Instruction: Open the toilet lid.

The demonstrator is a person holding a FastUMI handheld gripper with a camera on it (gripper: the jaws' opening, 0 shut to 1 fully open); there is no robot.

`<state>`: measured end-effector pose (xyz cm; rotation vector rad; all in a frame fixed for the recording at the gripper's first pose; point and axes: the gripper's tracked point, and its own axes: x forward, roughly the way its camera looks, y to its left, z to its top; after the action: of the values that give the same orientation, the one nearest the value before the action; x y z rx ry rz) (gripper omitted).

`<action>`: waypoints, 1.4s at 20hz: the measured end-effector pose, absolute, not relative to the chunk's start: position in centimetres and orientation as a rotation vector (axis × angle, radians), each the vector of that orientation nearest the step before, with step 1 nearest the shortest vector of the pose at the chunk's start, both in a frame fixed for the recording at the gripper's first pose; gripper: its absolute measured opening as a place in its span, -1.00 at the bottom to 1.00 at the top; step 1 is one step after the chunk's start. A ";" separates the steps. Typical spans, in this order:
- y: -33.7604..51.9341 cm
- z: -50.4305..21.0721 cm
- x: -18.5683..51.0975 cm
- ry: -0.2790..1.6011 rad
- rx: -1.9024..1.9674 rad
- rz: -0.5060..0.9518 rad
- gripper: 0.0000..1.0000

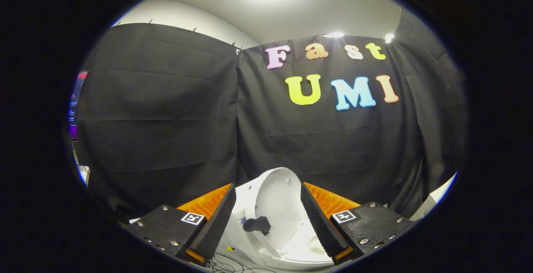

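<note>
A white toilet sits low, just ahead of my gripper. Its lid is raised and stands nearly upright, inner face toward me, in the gap between the fingers. A small black knob sticks out from the lid's lower left part. Below the lid I see part of the white seat and bowl. The gripper is open. Its left finger and right finger, with black ribbed pads and orange backs, stand on either side of the lid, apart from it.
The black cloth wall hangs close behind the toilet. A lit screen shows past the cloth's left end. Thin cables lie on the floor below the left finger. A white object stands to the right.
</note>
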<state>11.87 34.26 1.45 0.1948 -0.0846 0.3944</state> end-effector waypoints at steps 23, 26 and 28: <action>-1.4 0.7 12.3 -0.114 -0.038 0.039 0.90; -2.1 -0.6 11.8 -0.097 0.030 0.038 0.90; -2.3 -1.3 11.9 -0.080 0.042 0.030 0.90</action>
<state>11.89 -2.30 -1.29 0.0419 -0.0804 0.0301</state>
